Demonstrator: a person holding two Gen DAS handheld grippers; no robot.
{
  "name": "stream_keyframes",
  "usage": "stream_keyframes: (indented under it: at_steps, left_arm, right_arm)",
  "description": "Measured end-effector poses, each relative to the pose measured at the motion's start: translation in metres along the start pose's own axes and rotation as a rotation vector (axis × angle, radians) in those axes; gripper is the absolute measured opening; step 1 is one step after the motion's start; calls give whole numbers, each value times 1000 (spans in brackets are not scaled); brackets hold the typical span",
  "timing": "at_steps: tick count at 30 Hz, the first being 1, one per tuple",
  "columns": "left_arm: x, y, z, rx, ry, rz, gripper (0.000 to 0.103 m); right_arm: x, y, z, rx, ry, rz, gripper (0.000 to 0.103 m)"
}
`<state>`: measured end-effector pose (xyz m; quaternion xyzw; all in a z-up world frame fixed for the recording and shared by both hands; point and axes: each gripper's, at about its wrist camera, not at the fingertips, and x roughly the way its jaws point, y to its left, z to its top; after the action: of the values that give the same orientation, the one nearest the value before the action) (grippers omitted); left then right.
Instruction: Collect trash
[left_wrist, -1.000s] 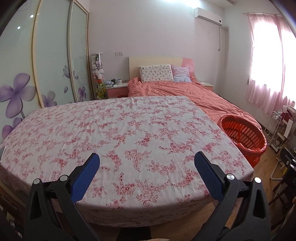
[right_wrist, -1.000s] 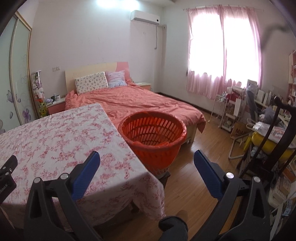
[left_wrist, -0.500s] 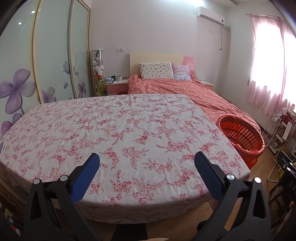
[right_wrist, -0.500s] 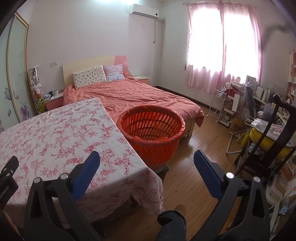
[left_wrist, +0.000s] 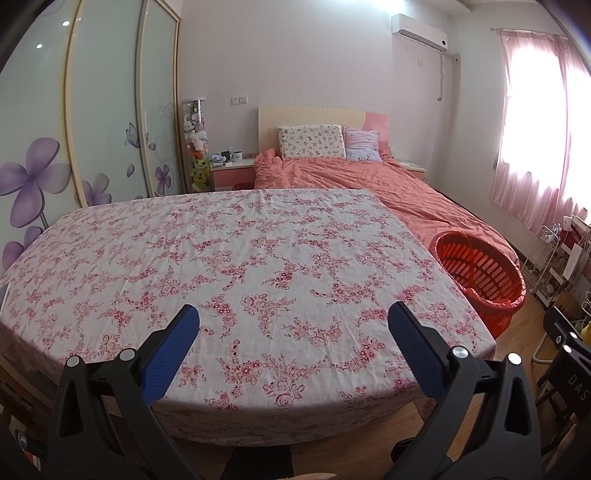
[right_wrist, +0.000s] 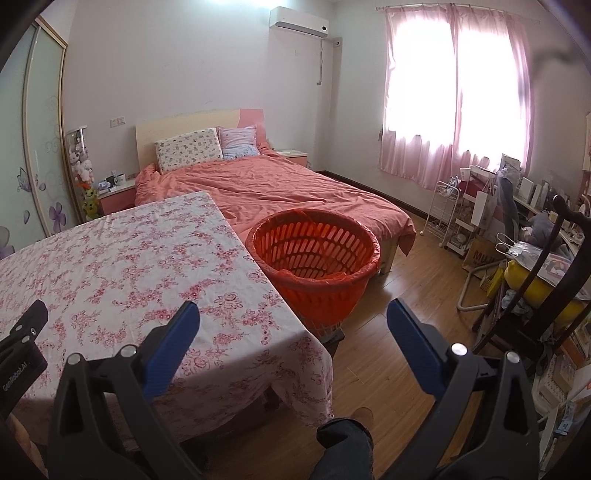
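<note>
An orange slatted basket (right_wrist: 314, 254) lined with an orange bag stands on the floor at the table's right side; it also shows in the left wrist view (left_wrist: 480, 273). A table with a pink floral cloth (left_wrist: 236, 266) lies in front of me, also in the right wrist view (right_wrist: 118, 266). My left gripper (left_wrist: 293, 325) is open and empty above the table's near edge. My right gripper (right_wrist: 293, 323) is open and empty above the table's near right corner. No trash shows on the cloth.
A bed with a salmon cover (right_wrist: 280, 188) stands behind the table. A glass wardrobe with purple flowers (left_wrist: 74, 122) is at the left. A white trolley (right_wrist: 448, 218), a dark wooden chair (right_wrist: 546, 295) and a cluttered desk are at the right. The floor is wood (right_wrist: 413, 295).
Both views have pulled back and risen slightly; the table and basket sit lower and farther in frame. Both grippers stay open.
</note>
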<state>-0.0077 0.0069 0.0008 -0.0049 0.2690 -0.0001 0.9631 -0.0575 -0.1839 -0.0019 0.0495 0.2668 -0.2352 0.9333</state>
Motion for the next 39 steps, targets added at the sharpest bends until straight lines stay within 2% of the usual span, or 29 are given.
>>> stream_keyframes:
  at_steps: [39]
  left_arm:
    - [-8,-7,1,22,-16,-7,101]
  right_arm:
    - [-3,-2,1,7,-1,4,99]
